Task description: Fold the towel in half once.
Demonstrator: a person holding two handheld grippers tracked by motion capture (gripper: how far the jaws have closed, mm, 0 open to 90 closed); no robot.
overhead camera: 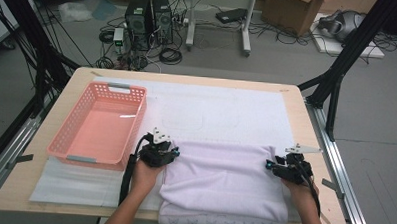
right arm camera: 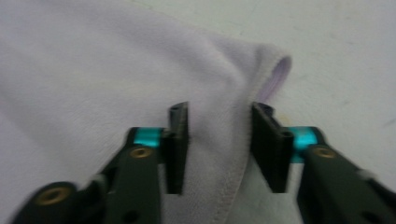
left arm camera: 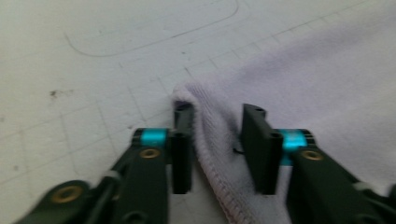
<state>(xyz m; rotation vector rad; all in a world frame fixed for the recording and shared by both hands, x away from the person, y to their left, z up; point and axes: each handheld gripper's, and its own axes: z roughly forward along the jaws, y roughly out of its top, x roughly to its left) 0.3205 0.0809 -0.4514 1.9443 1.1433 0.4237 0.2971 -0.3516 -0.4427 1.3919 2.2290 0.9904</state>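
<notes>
Cloth [overhead camera: 224, 180] lies nearest the person, a pale lilac towel spread over the front middle of the table [overhead camera: 82, 75], its near hem at the table's edge and its far edge a fold that runs between the two tools. My reading is that one fold is made and the next is only being set up: each far corner sits inside a tool's jaws, but nothing is lifted yet.

The left gripper [left arm camera: 217, 140] stands part open astride the left corner, stitched hem between the jaws, a gap showing beside each pad. The right gripper [right arm camera: 219, 140] stands the same way over the right corner, part open, cloth between the jaws and not pinched.

Those gaps, the hem stitching and the open loop of the fold at each corner show in the gripper views. The high view gives what they lack: both hands level with each other at the fold, the white mat [overhead camera: 221, 110] beyond, and a pink basket [overhead camera: 98, 123] at the far left, well apart from the towel.
</notes>
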